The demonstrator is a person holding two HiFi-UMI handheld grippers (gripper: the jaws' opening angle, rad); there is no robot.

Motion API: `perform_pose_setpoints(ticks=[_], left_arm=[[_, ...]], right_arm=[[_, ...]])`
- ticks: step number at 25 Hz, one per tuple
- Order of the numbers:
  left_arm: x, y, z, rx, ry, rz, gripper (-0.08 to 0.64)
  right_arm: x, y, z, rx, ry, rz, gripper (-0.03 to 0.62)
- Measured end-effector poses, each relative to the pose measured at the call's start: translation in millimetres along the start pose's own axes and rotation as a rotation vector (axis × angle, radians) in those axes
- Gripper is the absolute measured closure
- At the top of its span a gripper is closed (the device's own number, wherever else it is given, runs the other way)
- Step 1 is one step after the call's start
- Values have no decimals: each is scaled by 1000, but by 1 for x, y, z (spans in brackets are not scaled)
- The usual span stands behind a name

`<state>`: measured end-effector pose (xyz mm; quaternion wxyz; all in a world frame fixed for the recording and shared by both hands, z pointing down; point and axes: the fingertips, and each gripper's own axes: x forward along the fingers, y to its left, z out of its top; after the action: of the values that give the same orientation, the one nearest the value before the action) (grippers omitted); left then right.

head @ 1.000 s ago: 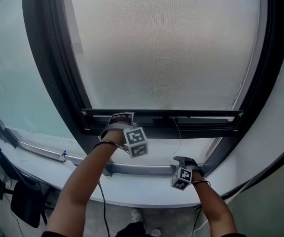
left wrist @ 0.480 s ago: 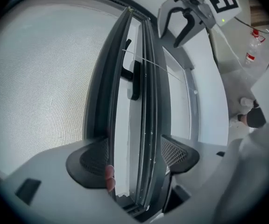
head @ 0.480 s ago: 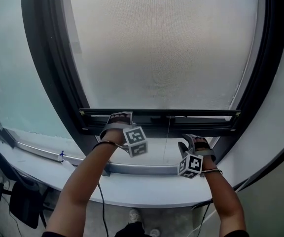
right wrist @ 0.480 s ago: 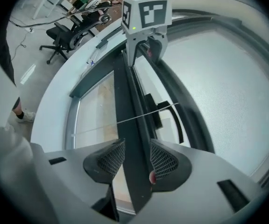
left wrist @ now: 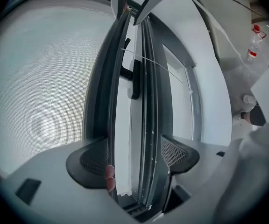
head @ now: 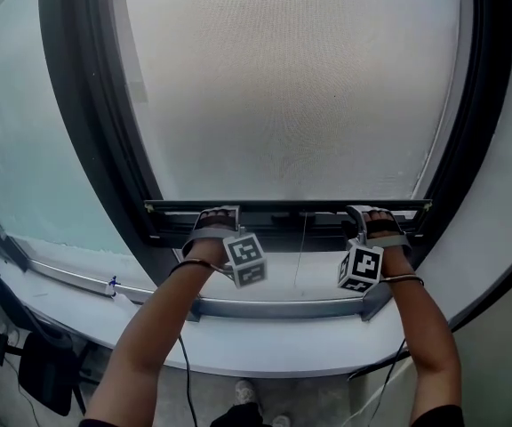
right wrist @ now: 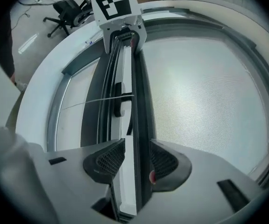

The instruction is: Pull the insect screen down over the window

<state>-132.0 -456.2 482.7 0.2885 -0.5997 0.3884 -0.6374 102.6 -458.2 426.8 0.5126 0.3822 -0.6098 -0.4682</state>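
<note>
The grey mesh insect screen [head: 292, 87] hangs inside the dark window frame [head: 87, 105]. Its dark bottom bar [head: 292, 208] lies across the lower part of the opening. My left gripper [head: 216, 213] is shut on the bar's left part; in the left gripper view its pads [left wrist: 95, 160] bear on the bar [left wrist: 146, 120]. My right gripper [head: 369, 213] is at the bar's right end. In the right gripper view it [right wrist: 137, 161] straddles the bar [right wrist: 141, 101] with its jaws apart, so it is open. A thin pull cord [head: 302, 243] dangles from the bar's middle.
Below the bar run a grey metal rail [head: 274, 307] and the curved white sill [head: 265, 350]. A frosted side pane [head: 25, 149] stands to the left. A dark chair [head: 38, 363] sits on the floor at lower left, and a cable [head: 185, 372] hangs under my left arm.
My right gripper has risen from the sill and moved right, up to the bar's right end, and now straddles it. The left gripper has stayed on the bar.
</note>
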Motion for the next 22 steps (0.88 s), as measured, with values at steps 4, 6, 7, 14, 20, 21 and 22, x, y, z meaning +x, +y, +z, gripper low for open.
perform_pose_setpoints(ticks=[4,6,7,14,20,21,22], left_arm=[[0,1,2,-18,-16,10,207],[0,0,1,-16,-11,10,207],[0,0,1,-18,-10,14,207],[0,1,2,-38,-47,11,207],[-1,0,2,-52,-60,3,207],[-1,0,1,-43,-56,7,207],[-1,-1,1,-36,-55,11,207]], right_arm=[[9,6,-4,-19,35,46,440],[13,12,-5,-22,51,68,432],[15,15,-7,-25,58,83,418],[25,28,-10,-43,81,140,370],[22,32,-7,-30,89,214,356],[23,32,-7,-31,91,209,356],[23,32,-7,-30,95,205,356]])
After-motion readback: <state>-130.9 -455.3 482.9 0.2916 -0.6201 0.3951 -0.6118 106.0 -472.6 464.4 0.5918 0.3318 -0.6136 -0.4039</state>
